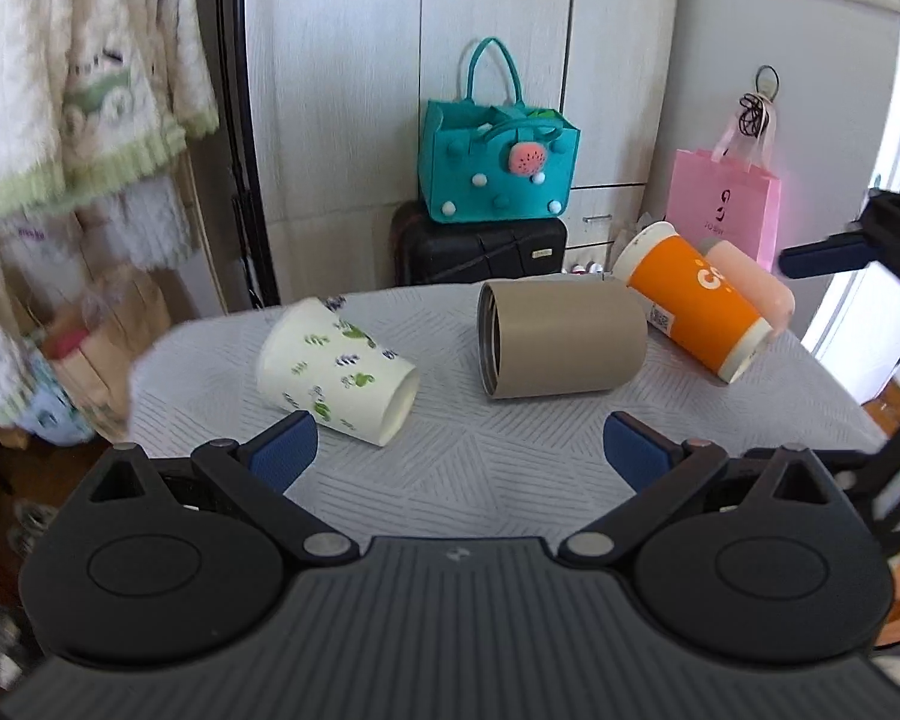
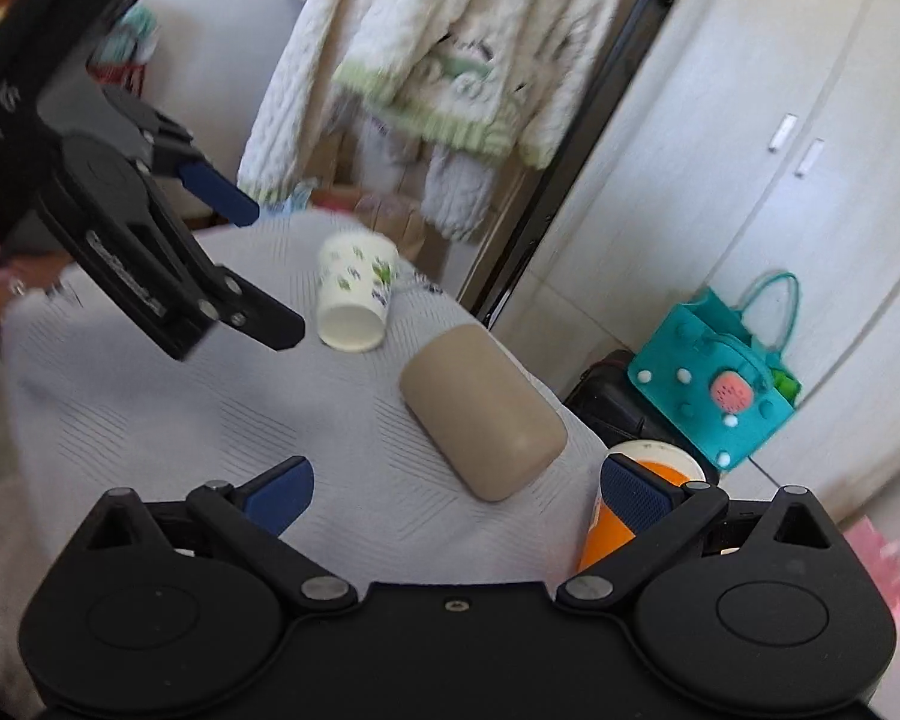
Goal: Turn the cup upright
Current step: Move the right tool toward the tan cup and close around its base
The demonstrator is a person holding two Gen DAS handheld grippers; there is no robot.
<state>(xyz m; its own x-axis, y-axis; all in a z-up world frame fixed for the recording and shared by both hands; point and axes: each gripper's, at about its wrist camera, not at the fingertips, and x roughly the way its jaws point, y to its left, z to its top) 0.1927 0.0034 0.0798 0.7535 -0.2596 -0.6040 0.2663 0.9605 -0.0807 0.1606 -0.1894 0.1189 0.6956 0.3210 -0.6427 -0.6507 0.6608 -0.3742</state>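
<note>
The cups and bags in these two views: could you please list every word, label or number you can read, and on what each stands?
"C", then a cut-off letter: white print on the orange cup.
Small code label near that cup's base: too small to read.
Logo on the pink bag: blurred, unreadable.
Small plate on the black suitcase: unreadable.
White marks on the left gripper body: unreadable.

Teal felt bag (image 1: 501,171) on black suitcase (image 1: 480,249)

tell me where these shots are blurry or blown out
Left wrist view: hanging sweater motion-smeared, window side at far right blown out, cups fairly sharp. Right wrist view: sweater smeared too, pink bag a blur, edges bent by the fisheye.
</note>
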